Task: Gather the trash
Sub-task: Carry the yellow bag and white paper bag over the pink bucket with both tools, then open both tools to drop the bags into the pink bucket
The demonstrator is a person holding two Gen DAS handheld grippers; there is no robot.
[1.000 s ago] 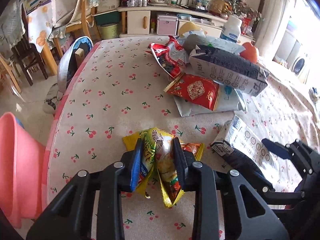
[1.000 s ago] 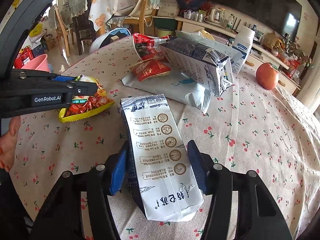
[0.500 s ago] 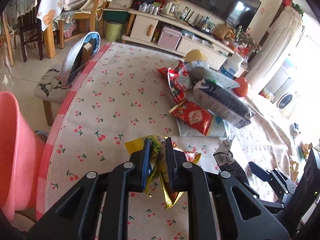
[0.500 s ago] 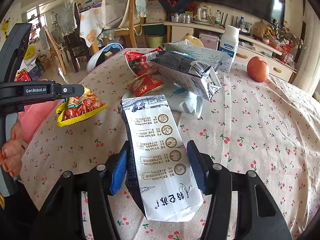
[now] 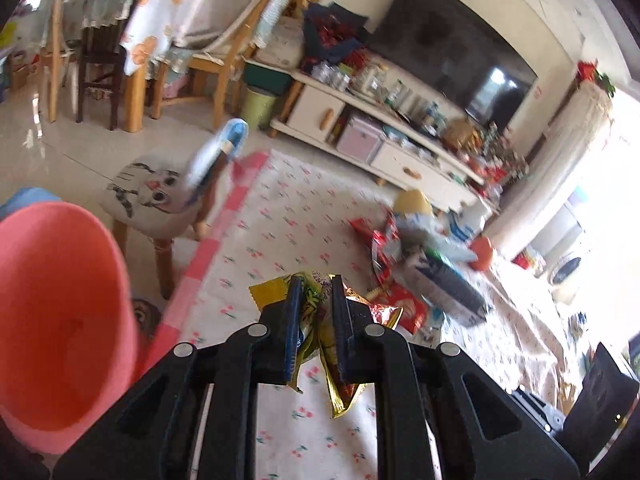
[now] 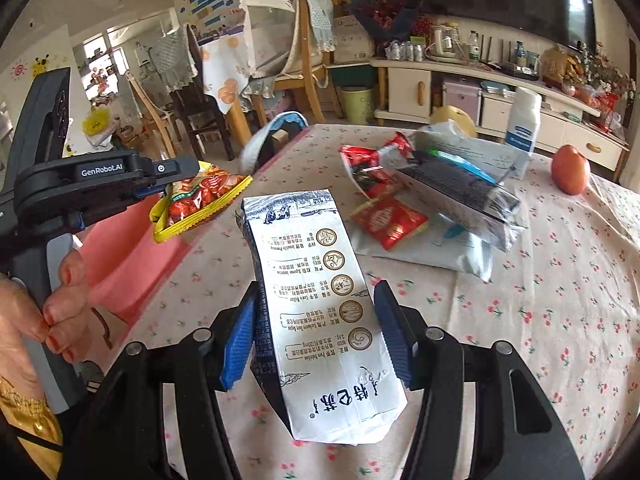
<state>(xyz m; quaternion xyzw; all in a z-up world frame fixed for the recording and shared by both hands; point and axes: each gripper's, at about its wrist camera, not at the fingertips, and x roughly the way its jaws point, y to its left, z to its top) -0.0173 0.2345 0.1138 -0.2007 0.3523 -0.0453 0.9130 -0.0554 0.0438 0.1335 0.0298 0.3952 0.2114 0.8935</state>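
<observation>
A cherry-print tablecloth (image 6: 560, 288) covers the table in a cluttered living room. The white carton (image 6: 320, 304) is clamped at its sides by the right gripper (image 6: 316, 332), lifted off the cloth, its long axis running from 5 o'clock near the camera to 11 o'clock, the far end pointing away. The snack bag (image 5: 316, 320) is pinched edge-on in the nearly closed left gripper (image 5: 316, 320); from the right wrist it hangs at 10 o'clock, long axis roughly level, over the table's edge. The pink bin (image 5: 60, 312) gapes at 9 o'clock of the left gripper. More wrappers (image 6: 388, 220) lie at 1 o'clock of the carton, an orange fruit (image 6: 570, 170) beyond at 2 o'clock.
</observation>
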